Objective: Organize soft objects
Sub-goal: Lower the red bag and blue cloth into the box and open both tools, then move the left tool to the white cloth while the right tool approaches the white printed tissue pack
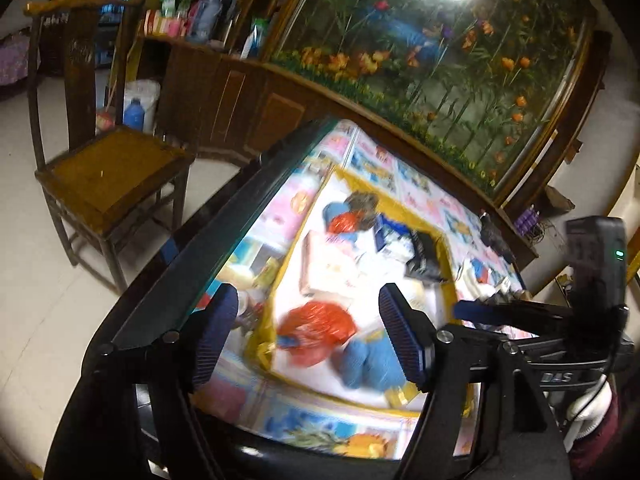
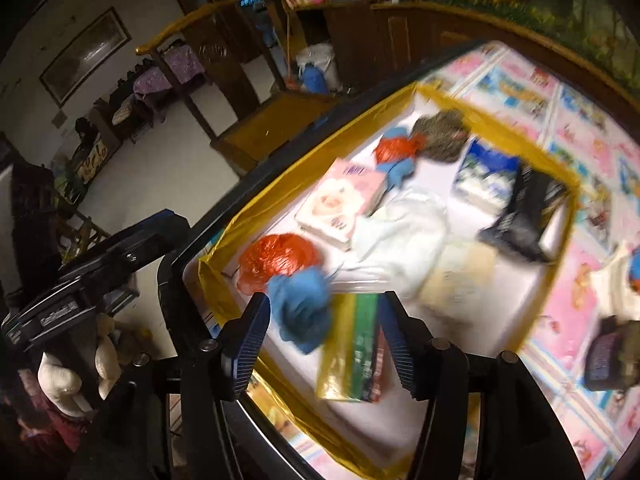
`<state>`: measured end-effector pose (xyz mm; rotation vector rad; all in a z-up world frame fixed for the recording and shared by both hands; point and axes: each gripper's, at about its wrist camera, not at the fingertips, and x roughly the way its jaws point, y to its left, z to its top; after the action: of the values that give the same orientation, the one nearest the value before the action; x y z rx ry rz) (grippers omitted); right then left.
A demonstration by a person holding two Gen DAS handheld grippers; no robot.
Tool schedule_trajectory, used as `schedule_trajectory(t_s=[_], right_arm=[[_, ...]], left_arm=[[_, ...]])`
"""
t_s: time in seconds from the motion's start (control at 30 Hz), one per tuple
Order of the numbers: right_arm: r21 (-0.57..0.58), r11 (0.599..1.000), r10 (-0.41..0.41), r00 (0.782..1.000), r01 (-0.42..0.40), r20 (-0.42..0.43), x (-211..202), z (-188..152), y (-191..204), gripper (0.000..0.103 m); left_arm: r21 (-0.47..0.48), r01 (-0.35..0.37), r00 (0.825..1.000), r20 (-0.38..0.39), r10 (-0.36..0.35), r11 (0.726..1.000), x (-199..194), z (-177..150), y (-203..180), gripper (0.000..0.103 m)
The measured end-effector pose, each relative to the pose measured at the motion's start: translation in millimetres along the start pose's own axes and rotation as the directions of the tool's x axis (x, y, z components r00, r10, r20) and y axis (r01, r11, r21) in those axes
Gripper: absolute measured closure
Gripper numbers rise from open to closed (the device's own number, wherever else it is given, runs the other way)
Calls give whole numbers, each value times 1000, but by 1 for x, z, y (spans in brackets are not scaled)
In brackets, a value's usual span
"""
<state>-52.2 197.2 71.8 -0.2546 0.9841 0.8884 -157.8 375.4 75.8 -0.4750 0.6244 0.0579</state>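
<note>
Blue cloth [image 2: 302, 312] between right gripper's [image 2: 324, 344] parted fingers

Both looking down from close above past own fingers, sharing the white mat [image 1: 340, 248] [image 2: 400, 400] and the table [image 1: 192, 264] beneath.

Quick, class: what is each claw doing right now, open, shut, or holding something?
Left claw: open, holding nothing, above the red bag.
Right claw: open, holding nothing, above the blue bundle.
</note>
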Motion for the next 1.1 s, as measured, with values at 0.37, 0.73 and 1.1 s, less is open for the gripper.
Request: schedule_trajectory(t_s=[0.37, 0.73, 1.1], right_arm=[[99, 920, -385, 826, 379, 412, -129, -98, -40, 1], [355, 862, -469, 836, 362, 285, -163, -176, -131, 1], [469, 817, -477, 849, 334, 226, -184, -209, -182, 1]], left_arm=[[273, 95, 994, -79, -76, 957, 7, -19, -126, 0], [480, -61, 992, -72, 108, 875, 38, -72, -220, 0], [568, -137, 974, -73, 215, 812, 58, -94, -255, 0]])
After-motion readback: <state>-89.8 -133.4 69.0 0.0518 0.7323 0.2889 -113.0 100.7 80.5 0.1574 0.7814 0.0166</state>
